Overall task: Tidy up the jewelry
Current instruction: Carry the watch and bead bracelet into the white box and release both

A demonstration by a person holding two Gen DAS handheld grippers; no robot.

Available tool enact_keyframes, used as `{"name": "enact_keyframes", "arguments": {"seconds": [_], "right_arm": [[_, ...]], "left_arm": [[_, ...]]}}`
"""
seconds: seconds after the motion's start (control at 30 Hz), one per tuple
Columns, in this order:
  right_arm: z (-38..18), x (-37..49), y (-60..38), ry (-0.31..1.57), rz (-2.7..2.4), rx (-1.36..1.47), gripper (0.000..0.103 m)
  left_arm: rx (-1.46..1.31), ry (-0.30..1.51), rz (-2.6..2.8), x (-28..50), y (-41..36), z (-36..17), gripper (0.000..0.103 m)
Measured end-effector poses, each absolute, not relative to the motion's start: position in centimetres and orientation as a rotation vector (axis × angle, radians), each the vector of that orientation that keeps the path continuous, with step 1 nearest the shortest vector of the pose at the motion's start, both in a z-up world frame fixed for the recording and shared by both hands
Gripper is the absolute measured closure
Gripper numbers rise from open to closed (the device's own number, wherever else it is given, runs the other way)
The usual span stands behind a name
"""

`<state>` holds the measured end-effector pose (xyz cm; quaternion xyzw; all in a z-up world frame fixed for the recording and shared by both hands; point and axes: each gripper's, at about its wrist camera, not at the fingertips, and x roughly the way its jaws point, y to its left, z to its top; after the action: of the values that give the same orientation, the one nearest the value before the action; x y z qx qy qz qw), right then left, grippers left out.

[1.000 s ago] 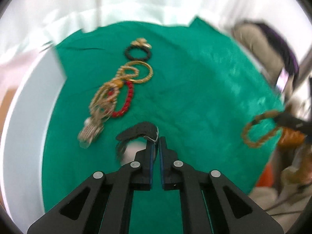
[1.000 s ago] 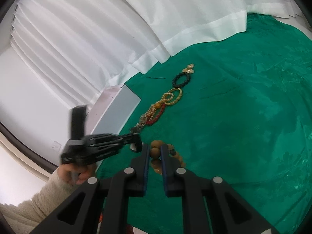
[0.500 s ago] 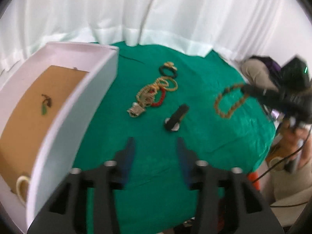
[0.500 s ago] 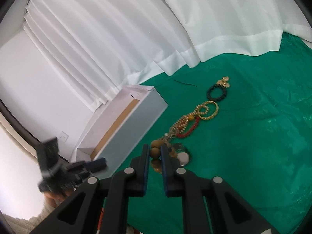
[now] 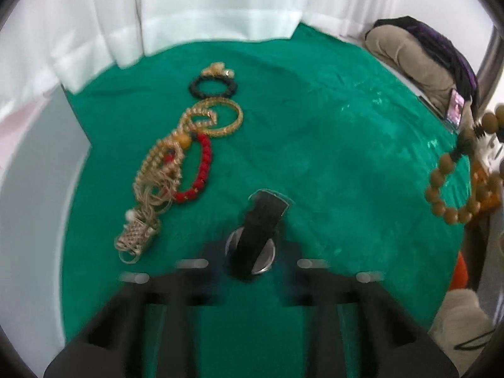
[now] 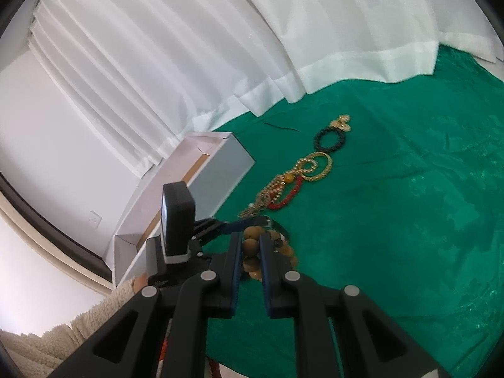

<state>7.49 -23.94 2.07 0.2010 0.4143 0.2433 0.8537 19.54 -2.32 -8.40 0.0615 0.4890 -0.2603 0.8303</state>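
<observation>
Your left gripper (image 5: 252, 252) is closing rn, jaws blurred, w/ the black watch (image 5: 256, 236) lying between them on the green cloth (image 5: 330, 163). Can't tell if the pads actually touch it yet, looks like a gap on both sides.

Your right gripper (image 6: 250, 252) is nearly closed, pinching the wooden bead bracelet (image 6: 252, 245), which hangs off the near right edge in the left cam view.

Rest of the jewelry sits in a line left of the watch, running far to near: black bead bracelet (image 5: 212, 86) w/ a gold charm at the far end, gold bangle (image 5: 220, 118), red bead bracelet (image 5: 201, 170), then the gold chain bundle (image 5: 151, 195). White box (image 6: 201, 186) is at the left edge of the cloth, open top.
</observation>
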Motion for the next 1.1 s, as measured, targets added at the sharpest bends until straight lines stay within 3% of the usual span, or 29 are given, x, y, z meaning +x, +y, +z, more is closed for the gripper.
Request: {"name": "enact_keyframes", "arguments": {"seconds": [0.27,0.4,0.57,0.8,1.1], "right_arm": [[1.7,9.5,-22.9,0.904,0.515,0.393,0.091],[3.9,11.1,-19.1,0.882,0.596,0.341,0.091],[7.5,13.6,-10.9,0.826,0.757,0.262,0.091],[7.6,16.9,2.3,0.842,0.911,0.156,0.091],[-0.2,19.4,15.0,1.028,0.894,-0.048,0.091]], "left_arm": [[-0.112,0.998,-0.432,14.7,3.9,-2.4,0.088],[-0.267,0.976,-0.299,10.9,11.7,3.4,0.088],[-0.241,0.895,0.023,8.2,21.7,8.0,0.088],[-0.238,0.996,0.301,9.8,30.6,3.6,0.088],[-0.307,1.117,0.355,12.1,34.0,-2.8,0.087]]}}
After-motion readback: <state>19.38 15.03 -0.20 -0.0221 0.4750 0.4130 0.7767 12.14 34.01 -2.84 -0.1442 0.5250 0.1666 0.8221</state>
